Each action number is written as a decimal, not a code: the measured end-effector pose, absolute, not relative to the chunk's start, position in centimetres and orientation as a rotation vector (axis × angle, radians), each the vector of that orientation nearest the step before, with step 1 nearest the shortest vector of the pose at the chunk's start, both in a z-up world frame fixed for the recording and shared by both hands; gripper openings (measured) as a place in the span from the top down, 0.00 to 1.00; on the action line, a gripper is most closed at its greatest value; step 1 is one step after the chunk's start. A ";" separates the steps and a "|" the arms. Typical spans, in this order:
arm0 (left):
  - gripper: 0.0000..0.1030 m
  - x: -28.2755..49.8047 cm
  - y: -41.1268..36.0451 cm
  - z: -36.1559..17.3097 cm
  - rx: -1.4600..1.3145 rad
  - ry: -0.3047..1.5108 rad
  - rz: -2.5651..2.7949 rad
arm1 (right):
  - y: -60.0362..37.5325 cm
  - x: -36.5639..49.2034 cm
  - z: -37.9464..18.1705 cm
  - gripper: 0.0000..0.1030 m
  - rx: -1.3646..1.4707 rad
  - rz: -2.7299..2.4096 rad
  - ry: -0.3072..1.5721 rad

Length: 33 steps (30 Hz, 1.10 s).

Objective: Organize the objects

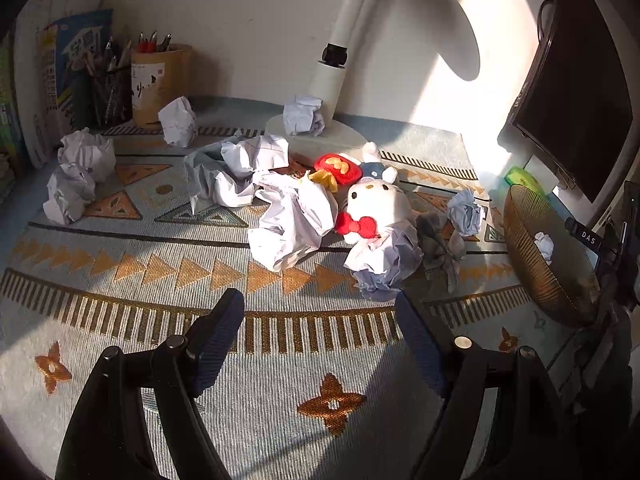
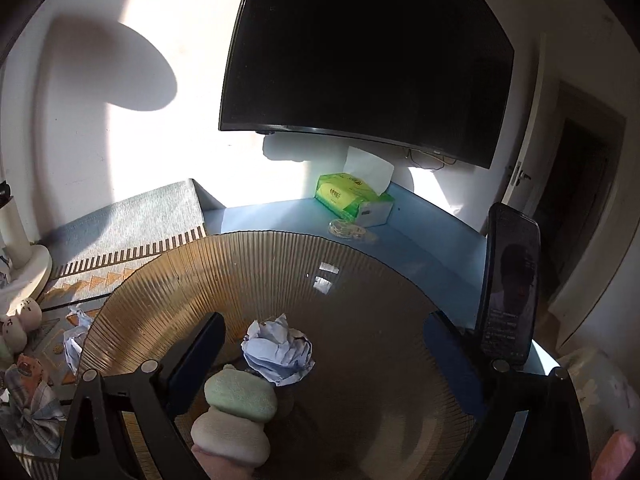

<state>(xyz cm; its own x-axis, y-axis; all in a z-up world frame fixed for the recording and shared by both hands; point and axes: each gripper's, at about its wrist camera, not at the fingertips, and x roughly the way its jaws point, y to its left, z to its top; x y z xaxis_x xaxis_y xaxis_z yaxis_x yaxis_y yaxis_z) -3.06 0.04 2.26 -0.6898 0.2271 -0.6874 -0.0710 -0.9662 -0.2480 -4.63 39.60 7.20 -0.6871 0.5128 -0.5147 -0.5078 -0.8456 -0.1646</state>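
Note:
Several crumpled paper balls lie on the patterned mat (image 1: 280, 360), one large one (image 1: 292, 224) at the centre. A white plush cat (image 1: 376, 208) with a red bow lies among them, next to a red plush toy (image 1: 336, 166). My left gripper (image 1: 320, 324) is open and empty, above the mat in front of the pile. My right gripper (image 2: 324, 344) is open over a ribbed amber glass bowl (image 2: 360, 280), which holds one paper ball (image 2: 280, 350) and a stacked pastel plush (image 2: 236, 416). The bowl also shows in the left wrist view (image 1: 540, 264).
A white lamp base (image 1: 320, 136) carries a paper ball. Pen holders (image 1: 136, 84) and books stand at the back left. A dark monitor (image 2: 368, 52), a green tissue box (image 2: 352, 196) and a propped phone (image 2: 510, 288) stand by the bowl. A checked cloth bow (image 1: 440, 248) lies nearby.

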 end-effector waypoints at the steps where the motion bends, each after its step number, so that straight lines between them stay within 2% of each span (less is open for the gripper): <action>1: 0.26 -2.9 -0.1 2.3 -1.150 -0.298 2.738 | 39.4 -4.2 7.5 0.04 -0.730 2.466 -0.011; 6: 0.26 -1.3 -1.7 3.2 -1.108 -0.272 2.794 | 33.8 -0.1 11.1 0.03 -0.451 2.412 -0.268; 8: 0.26 -0.8 -2.6 3.6 -1.106 -0.284 2.804 | 30.8 1.6 12.0 0.00 -0.405 2.494 -0.315; 11: 0.26 -0.3 -3.5 3.7 -1.113 -0.276 2.829 | 26.6 2.7 11.7 0.00 -0.503 2.736 -0.281; 15: 0.26 -0.4 -4.0 3.2 -1.123 -0.225 2.868 | 20.9 2.6 8.4 0.00 -0.772 3.039 -0.213; 18: 0.26 -1.3 -4.6 2.3 -1.145 -0.217 2.910 | 18.5 1.0 5.2 0.00 -0.901 3.065 -0.211; 21: 0.26 -1.8 -4.6 2.0 -1.128 -0.170 2.970 | 18.7 -0.8 2.2 0.00 -1.056 3.053 -0.108; 22: 0.26 -1.8 -4.7 2.0 -1.114 -0.178 2.950 | 18.9 -1.2 1.8 0.05 -1.100 3.038 -0.099; 25: 0.26 -2.1 -4.7 1.7 -1.124 -0.200 2.895 | 19.2 -1.4 1.6 0.07 -1.104 3.041 -0.066; 33: 0.26 -2.3 -5.8 1.2 -1.128 -0.321 2.834 | 18.5 -1.0 1.9 0.07 -1.072 3.023 -0.154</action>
